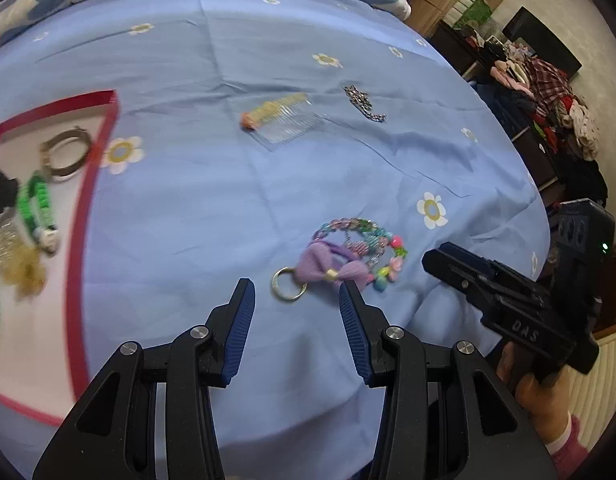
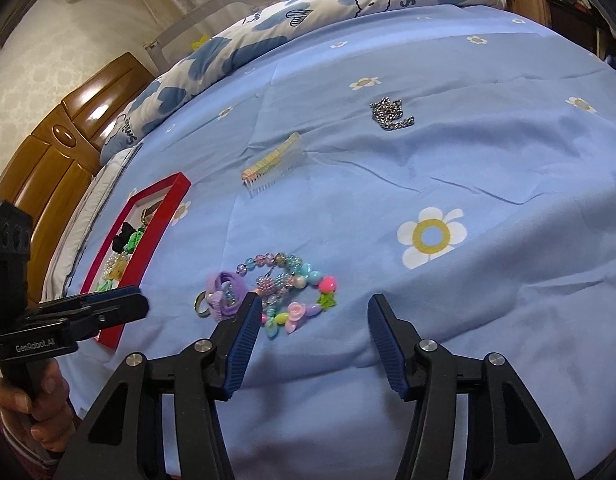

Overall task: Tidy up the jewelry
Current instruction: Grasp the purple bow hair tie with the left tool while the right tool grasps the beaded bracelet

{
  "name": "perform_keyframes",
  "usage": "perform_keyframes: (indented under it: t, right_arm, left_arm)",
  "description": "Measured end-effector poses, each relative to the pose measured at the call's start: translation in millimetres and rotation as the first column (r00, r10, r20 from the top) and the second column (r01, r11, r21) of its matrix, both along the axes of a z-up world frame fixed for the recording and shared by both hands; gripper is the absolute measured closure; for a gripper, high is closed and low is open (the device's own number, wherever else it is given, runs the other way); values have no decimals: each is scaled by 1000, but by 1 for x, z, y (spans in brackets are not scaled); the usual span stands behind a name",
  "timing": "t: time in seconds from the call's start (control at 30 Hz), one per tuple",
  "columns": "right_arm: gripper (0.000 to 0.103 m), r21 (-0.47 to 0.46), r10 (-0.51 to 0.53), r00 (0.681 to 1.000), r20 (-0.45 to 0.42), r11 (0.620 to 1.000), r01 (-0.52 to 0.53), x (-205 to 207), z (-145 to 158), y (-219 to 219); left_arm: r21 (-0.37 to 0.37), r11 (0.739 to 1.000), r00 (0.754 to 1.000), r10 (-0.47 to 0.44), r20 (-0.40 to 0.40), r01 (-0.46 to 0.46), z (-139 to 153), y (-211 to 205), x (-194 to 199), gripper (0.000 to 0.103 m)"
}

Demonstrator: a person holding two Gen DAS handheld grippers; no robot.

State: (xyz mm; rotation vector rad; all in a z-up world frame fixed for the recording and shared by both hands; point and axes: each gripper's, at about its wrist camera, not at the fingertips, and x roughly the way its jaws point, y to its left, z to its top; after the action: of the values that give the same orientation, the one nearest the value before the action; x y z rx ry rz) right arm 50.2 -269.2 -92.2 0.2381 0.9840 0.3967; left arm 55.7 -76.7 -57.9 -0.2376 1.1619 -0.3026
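A red-rimmed tray (image 1: 78, 216) (image 2: 156, 216) lies at the left on the blue bedsheet and holds a bangle (image 1: 66, 152), a green bracelet (image 1: 38, 204), a black scrunchie and other pieces. A purple bow keyring (image 1: 332, 268) (image 2: 224, 292) and a colourful bead bracelet (image 1: 368, 240) (image 2: 292, 284) lie together just ahead of both grippers. A clear hair comb (image 1: 284, 118) (image 2: 272, 166) and a silver chain (image 1: 362, 102) (image 2: 390, 114) lie farther back. My left gripper (image 1: 296, 296) is open and empty, close to the keyring. My right gripper (image 2: 314, 312) is open and empty beside the beads.
A blue-and-white patterned quilt (image 2: 308, 4) lies along the far side of the bed. A wooden headboard (image 2: 60, 148) stands at the left. Piled clothes and dark furniture (image 1: 548, 108) stand beyond the bed's right edge.
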Motion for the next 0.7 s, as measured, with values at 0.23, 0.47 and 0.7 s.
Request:
perform_keyframes:
  t: [0.23, 0.47, 0.7]
  right_arm:
    - [56, -3, 0, 1000, -10, 1000, 0, 4, -3, -4]
    - [56, -28, 35, 999, -15, 999, -35, 9, -10, 10]
    - [64, -99, 87, 996, -10, 991, -88, 14, -23, 35]
  left_arm:
    - [-17, 999, 999, -28, -33, 27, -19, -19, 19, 63]
    - [-5, 998, 997, -59, -44, 59, -30, -18, 17, 89]
    - [-23, 999, 1000, -24, -10, 24, -17, 1, 8, 91]
